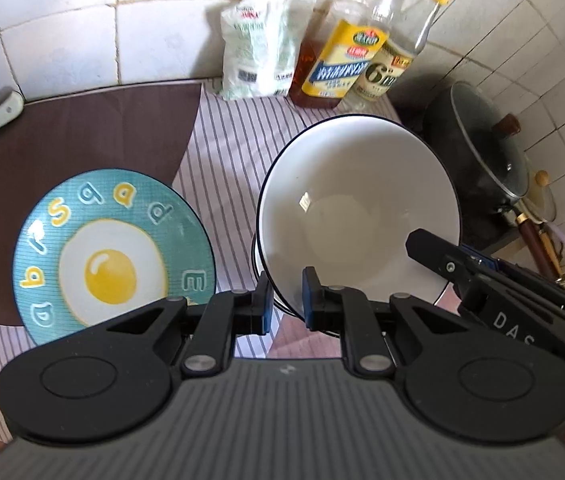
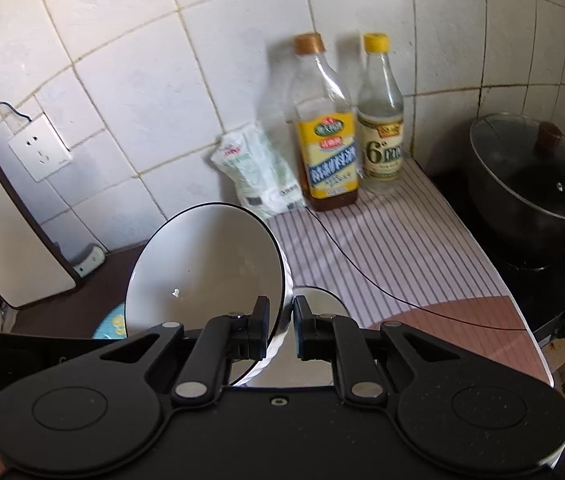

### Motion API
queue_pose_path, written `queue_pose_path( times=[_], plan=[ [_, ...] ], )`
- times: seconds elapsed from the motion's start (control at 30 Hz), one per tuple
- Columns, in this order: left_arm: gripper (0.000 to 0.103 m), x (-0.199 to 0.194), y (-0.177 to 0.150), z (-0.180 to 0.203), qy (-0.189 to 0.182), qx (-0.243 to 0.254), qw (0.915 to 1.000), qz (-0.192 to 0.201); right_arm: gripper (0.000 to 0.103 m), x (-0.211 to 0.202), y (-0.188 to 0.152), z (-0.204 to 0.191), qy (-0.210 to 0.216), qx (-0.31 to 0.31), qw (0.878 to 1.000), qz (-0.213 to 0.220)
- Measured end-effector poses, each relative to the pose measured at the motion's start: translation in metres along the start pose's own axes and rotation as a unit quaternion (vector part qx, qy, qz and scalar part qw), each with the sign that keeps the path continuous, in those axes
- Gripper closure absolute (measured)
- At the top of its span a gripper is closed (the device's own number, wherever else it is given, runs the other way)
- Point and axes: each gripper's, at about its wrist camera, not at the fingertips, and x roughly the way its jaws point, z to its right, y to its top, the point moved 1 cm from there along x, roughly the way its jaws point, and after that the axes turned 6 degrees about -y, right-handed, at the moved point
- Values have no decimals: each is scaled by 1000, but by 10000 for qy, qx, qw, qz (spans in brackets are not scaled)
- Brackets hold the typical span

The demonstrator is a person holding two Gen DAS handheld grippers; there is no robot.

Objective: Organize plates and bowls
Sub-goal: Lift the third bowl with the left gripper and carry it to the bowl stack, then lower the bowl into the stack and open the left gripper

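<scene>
The white bowl [image 1: 356, 216] is glossy, with a thin dark line round its rim, and it sits tilted on edge above the striped cloth [image 1: 226, 148] on the counter, its hollow facing the left wrist camera. It appears to be two bowls nested, since a second rim shows at the lower left. The left gripper [image 1: 286, 300] has its fingers closed on the bowl's near rim. The right gripper [image 2: 281, 328] clamps the rim from the other side, one finger [image 2: 260, 328] inside the bowl and one outside. Just beside the bowl, to its left, a teal plate [image 1: 114, 256] printed with a fried egg and letters lies on a brown mat [image 1: 82, 136].
</scene>
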Motion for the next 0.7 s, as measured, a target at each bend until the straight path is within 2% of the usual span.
queue_pose_path(
  times=[0.27, 0.5, 0.7],
  plan=[
    [90, 43, -8, 8, 224, 88, 9993, -292, 87, 31, -28, 26, -19, -75, 10000, -9],
    [90, 64, -10, 9, 368, -33, 9981, -494, 87, 48, -36, 28, -58, -203, 9998, -12],
    [89, 70, -6, 16, 635, 125, 9967, -489, 87, 59, -38, 20, -249, -589, 9980, -3]
  ],
)
